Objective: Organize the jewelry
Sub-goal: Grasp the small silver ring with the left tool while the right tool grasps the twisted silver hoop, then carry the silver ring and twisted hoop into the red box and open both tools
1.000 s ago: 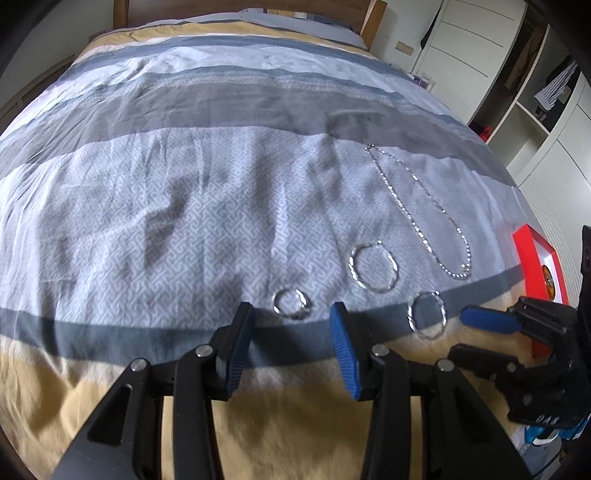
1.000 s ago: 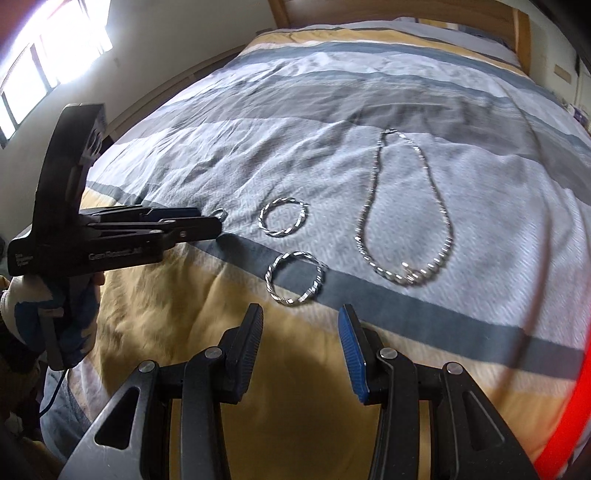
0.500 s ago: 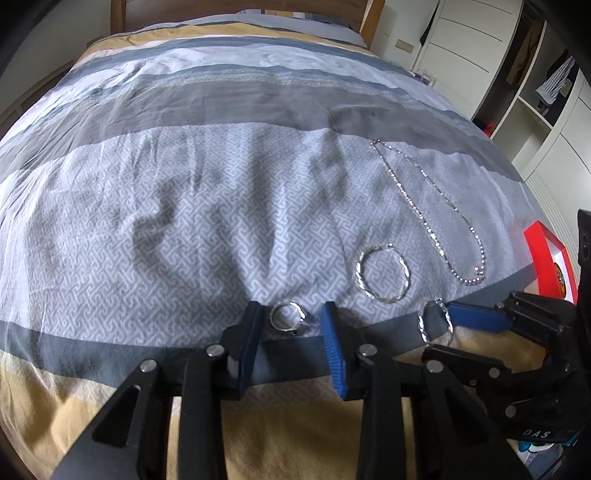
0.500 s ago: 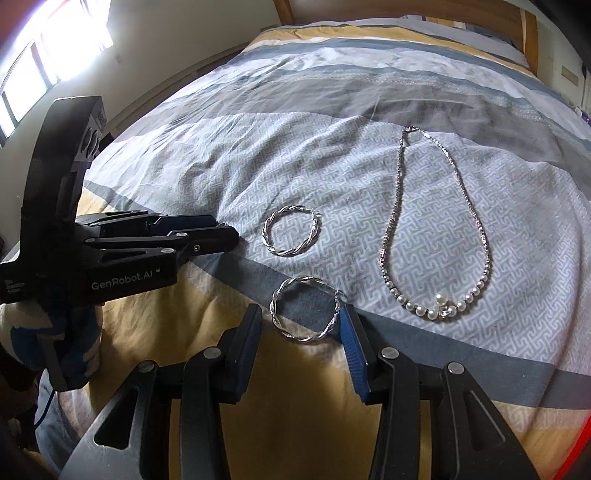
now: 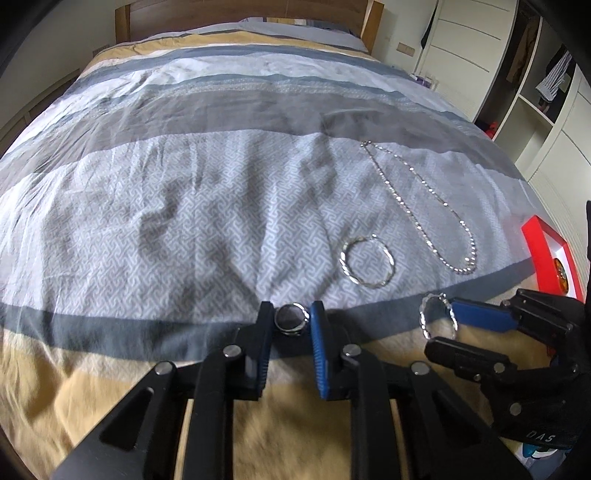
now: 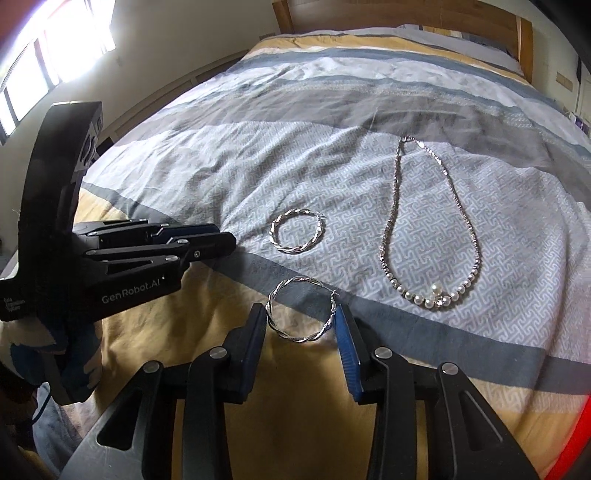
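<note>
Jewelry lies on a striped bedspread. My left gripper (image 5: 291,317) is shut on a small silver ring (image 5: 291,318) at bed level. My right gripper (image 6: 301,317) has its pads on both sides of a twisted silver hoop (image 6: 301,314), which also shows in the left wrist view (image 5: 437,319). A second twisted hoop (image 6: 297,230) lies just beyond; it also shows in the left wrist view (image 5: 367,264). A pearl necklace (image 6: 432,229) is stretched out to the right, also visible in the left wrist view (image 5: 421,195).
A red jewelry box (image 5: 550,258) sits at the bed's right edge. White wardrobes (image 5: 480,48) stand right of the bed. The wooden headboard (image 6: 406,14) is at the far end. The left gripper's body (image 6: 92,258) fills the left of the right wrist view.
Both grippers moved forward and down onto the bed. The left jaws closed around the small ring. The right jaws narrowed until they bracket the near hoop.
</note>
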Demonstrator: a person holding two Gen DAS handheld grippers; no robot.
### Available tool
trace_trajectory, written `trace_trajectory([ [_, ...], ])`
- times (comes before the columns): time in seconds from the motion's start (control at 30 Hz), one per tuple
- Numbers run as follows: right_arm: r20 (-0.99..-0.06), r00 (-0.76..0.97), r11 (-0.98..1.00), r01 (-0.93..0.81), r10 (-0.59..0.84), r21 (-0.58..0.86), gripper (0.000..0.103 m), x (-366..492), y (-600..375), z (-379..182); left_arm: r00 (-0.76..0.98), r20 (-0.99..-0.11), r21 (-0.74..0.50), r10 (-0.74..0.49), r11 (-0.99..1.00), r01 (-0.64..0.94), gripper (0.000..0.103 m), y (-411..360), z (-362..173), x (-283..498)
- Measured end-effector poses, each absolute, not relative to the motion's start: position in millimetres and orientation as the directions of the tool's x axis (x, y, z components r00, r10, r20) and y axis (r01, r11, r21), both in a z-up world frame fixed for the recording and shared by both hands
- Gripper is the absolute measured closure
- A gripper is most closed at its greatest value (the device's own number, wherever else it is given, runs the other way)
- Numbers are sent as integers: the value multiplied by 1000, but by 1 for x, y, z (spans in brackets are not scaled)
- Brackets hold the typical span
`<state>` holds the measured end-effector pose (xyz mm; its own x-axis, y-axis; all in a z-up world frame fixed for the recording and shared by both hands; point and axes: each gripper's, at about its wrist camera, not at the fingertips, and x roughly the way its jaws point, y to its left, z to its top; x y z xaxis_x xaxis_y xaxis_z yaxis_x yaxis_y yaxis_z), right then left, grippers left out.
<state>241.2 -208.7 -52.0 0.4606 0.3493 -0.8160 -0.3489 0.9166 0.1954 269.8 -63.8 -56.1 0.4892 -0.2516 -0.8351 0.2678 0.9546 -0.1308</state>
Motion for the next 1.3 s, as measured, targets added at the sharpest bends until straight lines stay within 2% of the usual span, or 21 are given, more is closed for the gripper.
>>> trace_trajectory([
  [0.37,-781,524,928,-321,339,187,65,194,-224,-7,516,-814,-145,-268,953,265,84,-58,-17,230],
  [0.77,-736,632,970,-181,242,163,65,114,-294,38,549,-774,-155,-314,936,316,84,-79,37,170],
  [1.07,-723,678,990,-48,132,135,65,61,-374,50,528,-757,-159,-386,892,423,84,-145,63,135],
  [1.3,-735,676,990,57,55,127,65,37,-440,42,455,-774,-166,-441,833,527,84,-224,57,125],
])
